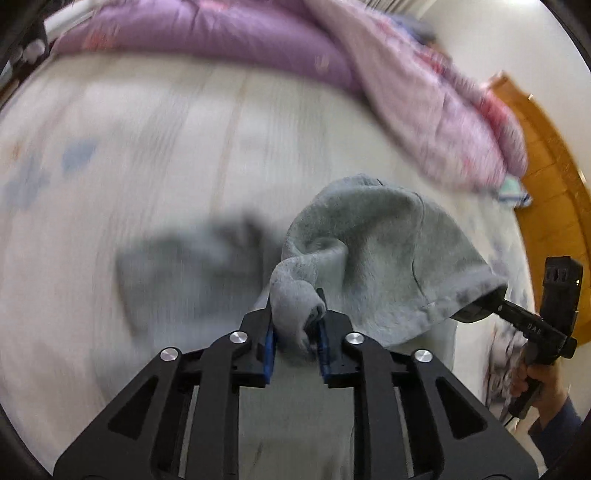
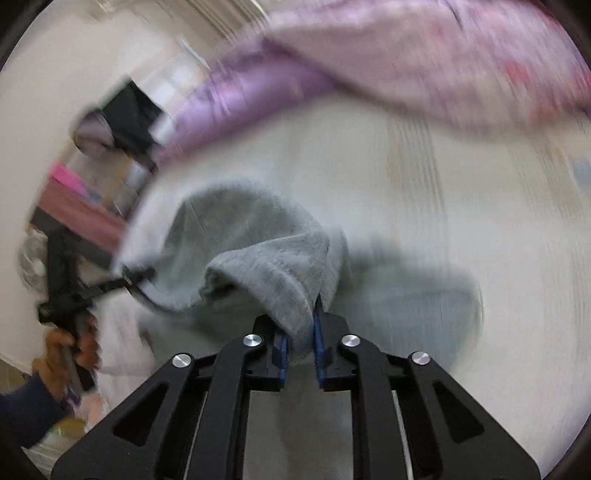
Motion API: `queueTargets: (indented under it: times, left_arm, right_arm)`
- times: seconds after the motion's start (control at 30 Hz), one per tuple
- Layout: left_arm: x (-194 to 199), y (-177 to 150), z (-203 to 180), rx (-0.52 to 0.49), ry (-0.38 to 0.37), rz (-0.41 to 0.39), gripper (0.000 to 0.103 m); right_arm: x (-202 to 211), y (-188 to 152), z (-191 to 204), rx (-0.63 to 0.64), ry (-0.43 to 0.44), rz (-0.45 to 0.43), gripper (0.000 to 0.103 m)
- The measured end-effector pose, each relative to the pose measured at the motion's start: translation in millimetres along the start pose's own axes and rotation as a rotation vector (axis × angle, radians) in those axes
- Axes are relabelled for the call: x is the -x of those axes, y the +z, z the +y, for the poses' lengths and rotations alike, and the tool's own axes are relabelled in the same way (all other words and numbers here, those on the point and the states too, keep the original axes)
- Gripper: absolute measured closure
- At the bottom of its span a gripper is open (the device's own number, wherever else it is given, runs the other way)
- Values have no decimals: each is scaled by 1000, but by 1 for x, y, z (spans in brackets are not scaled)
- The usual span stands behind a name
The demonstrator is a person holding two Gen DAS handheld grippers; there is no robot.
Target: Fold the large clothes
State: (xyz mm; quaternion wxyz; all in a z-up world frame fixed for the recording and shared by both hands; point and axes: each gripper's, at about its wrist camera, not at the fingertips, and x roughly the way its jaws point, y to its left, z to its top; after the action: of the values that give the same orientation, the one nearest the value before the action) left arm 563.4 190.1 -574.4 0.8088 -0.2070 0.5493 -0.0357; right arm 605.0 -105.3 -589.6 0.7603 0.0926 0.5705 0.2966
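Grey-green garment (image 1: 369,251), soft fleecy fabric, hangs lifted above the bed, stretched btwn the two tools, w/ its dark shadow on the sheet just under it. Rest of it drapes down below the tools, out of sight in part, so can't tell what kind of garment it is or whether any of it touches the bed.

Left tool (image 1: 297,332): blue pads pressed in on a bunched hem or corner of the garment, fabric rolled up over the tips. Right tool (image 2: 299,341): same, pinching another bunched edge, cloth draped over its front. Each wrist view also shows the other tool out to the side w/ the cloth edge on its tip: right one at (image 1: 484,299), held by a hand (image 1: 532,384) in a dark blue sleeve.

Progress, as a judgement: early. Both grips are made and the garment is up in the air, but no fold shows yet; it looks crumpled, not squared. Left to do: spread it flat on the bed, then fold it over and smooth.

Around it: pale bed sheet (image 1: 184,147) w/ faint blue print, mostly bare. Purple and pink quilt (image 1: 229,33) heaped along the far side. Wooden bed frame (image 1: 554,192) at the edge. Both views heavily motion-blurred, bkgd detail unclear.
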Motion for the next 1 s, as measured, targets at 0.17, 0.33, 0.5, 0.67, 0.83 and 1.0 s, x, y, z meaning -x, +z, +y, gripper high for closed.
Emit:
queueTargets:
  times: [0.17, 0.33, 0.5, 0.67, 0.83, 1.0]
  left_arm:
    - [14, -49, 6, 57, 78, 38, 43]
    - [42, -73, 28, 123, 139, 13, 41]
    - [59, -89, 51, 212, 181, 12, 39]
    - [75, -104, 54, 213, 205, 4, 36]
    - [88, -117, 65, 283, 190, -5, 35]
    - [103, -120, 60, 316, 157, -40, 35]
  right_arm:
    - [13, -36, 6, -49, -65, 94, 75]
    - [32, -3, 43, 63, -84, -31, 44]
    - [-37, 56, 66, 105, -40, -48, 41]
    - [-83, 76, 47, -6, 73, 18, 89]
    - [-30, 35, 80, 169, 138, -22, 99]
    - [9, -57, 85, 264, 156, 89, 99]
